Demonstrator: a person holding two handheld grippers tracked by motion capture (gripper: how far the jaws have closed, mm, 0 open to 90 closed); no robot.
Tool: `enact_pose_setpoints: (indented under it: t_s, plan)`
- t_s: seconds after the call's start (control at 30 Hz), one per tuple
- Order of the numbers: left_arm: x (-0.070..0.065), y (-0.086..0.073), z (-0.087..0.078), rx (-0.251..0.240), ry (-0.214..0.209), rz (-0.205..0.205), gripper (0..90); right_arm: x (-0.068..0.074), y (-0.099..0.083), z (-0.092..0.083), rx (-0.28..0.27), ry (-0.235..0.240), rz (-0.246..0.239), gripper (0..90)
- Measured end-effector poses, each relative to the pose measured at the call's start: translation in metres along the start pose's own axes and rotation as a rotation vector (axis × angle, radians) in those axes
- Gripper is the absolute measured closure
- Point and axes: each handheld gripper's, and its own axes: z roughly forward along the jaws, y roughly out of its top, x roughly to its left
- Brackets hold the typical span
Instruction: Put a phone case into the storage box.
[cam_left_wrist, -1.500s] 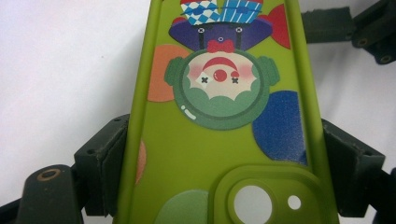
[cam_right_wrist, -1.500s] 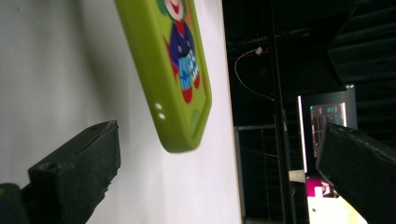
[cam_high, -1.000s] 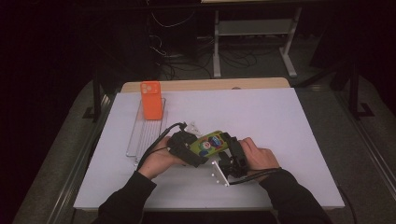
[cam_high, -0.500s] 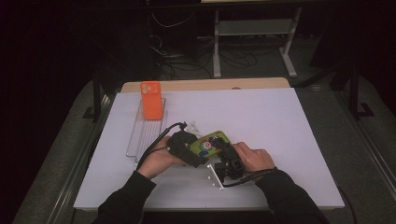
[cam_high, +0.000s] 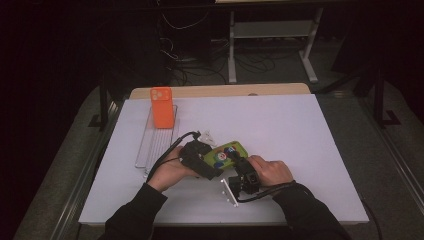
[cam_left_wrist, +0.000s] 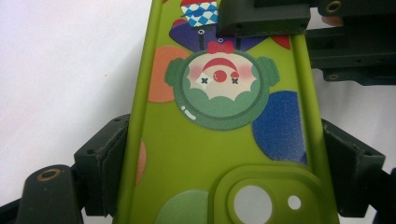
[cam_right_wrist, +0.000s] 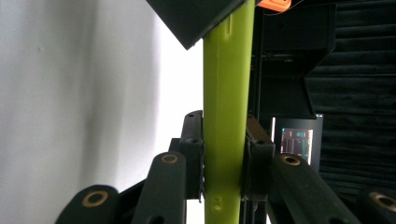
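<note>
1. Left gripper (cam_high: 207, 161) clamps the long sides of the lime-green soft plastic phone case with a cartoon clown print (cam_high: 224, 153), jaws pressed on both rims in the left gripper view (cam_left_wrist: 219, 154)
2. Right gripper (cam_high: 242, 167) jaws have just been closing, with the case's thin edge (cam_right_wrist: 226, 116) between them; in the right gripper view the pads touch both faces, so it grips the far end
3. Case sits in the two grippers just above the white table sheet (cam_high: 300, 130), in front of and right of the clear plastic slotted rack (cam_high: 150, 150)
4. Orange phone case (cam_high: 161, 107) stands upright at the rack's far end, well apart from the green one
5. Risk: soft case bows or twists if the hands pull unevenly
6. Risk: right grip is narrow, on an edge; could slip when the left lets go
7. Risk: swinging toward the rack could knock the orange case over or snag a trailing cable
</note>
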Motion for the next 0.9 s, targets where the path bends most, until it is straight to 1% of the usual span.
enact_pose_setpoints:
  t_s: [0.1,0.13,0.23,0.3,0.33,0.4,0.43,0.53,0.57,0.6,0.63,0.67,0.73,0.77,0.83,0.87,0.9]
  plan:
    - [0.000,0.000,-0.001,0.006,-0.003,-0.001,15.6,0.000,0.000,0.000,-0.001,-0.004,-0.012,74.5]
    - [0.000,0.000,0.000,0.005,-0.002,-0.003,15.6,0.000,0.000,0.000,0.000,-0.006,-0.024,74.6]
    - [0.001,0.000,0.000,0.008,-0.008,-0.001,15.3,0.001,0.000,0.000,0.003,-0.007,-0.026,74.8]
    - [0.001,0.000,0.001,-0.003,-0.007,0.002,15.0,0.000,0.000,0.000,0.001,-0.005,-0.026,74.9]
    - [-0.001,-0.001,0.002,-0.026,-0.005,-0.018,14.8,0.001,0.000,0.000,0.001,-0.006,-0.028,75.0]
    - [-0.001,-0.002,0.002,-0.030,-0.005,-0.020,14.3,0.001,0.000,-0.001,0.002,-0.005,-0.027,75.0]
    - [0.001,-0.002,0.001,-0.007,-0.005,0.008,14.1,0.001,0.000,-0.001,0.002,-0.005,-0.023,75.1]
    - [0.000,-0.003,0.002,-0.003,-0.017,-0.002,12.6,0.001,0.000,-0.001,0.002,-0.003,-0.020,75.2]
    - [-0.002,-0.003,0.004,-0.019,-0.026,-0.028,10.6,0.000,0.000,-0.001,0.001,0.000,-0.019,75.2]
    - [-0.002,-0.003,0.004,-0.017,-0.027,-0.023,7.8,0.001,0.000,-0.001,0.002,0.003,-0.016,75.2]
    - [0.000,-0.002,0.002,0.002,-0.028,0.006,5.6,0.001,0.000,-0.001,0.002,0.003,-0.011,75.2]
    - [0.000,-0.002,0.002,-0.004,-0.028,0.004,3.1,0.001,-0.001,-0.001,0.003,0.004,-0.008,75.2]
    - [0.000,-0.002,-0.001,-0.009,-0.032,0.011,1.5,0.000,-0.001,0.000,0.005,0.006,-0.006,75.2]
    - [0.000,-0.002,-0.001,-0.024,-0.039,-0.001,0.7,0.000,-0.002,0.000,0.008,0.007,0.000,75.2]
    - [0.000,-0.002,-0.004,-0.034,-0.042,0.004,0.0,-0.001,-0.003,0.000,0.010,0.014,0.006,75.2]
    - [0.000,-0.002,-0.005,-0.056,-0.040,-0.014,0.0,-0.001,-0.003,0.001,0.012,0.014,0.011,75.2]
    - [0.002,-0.002,-0.008,-0.045,-0.038,0.006,0.0,0.001,-0.004,0.001,0.022,0.018,0.051,75.2]
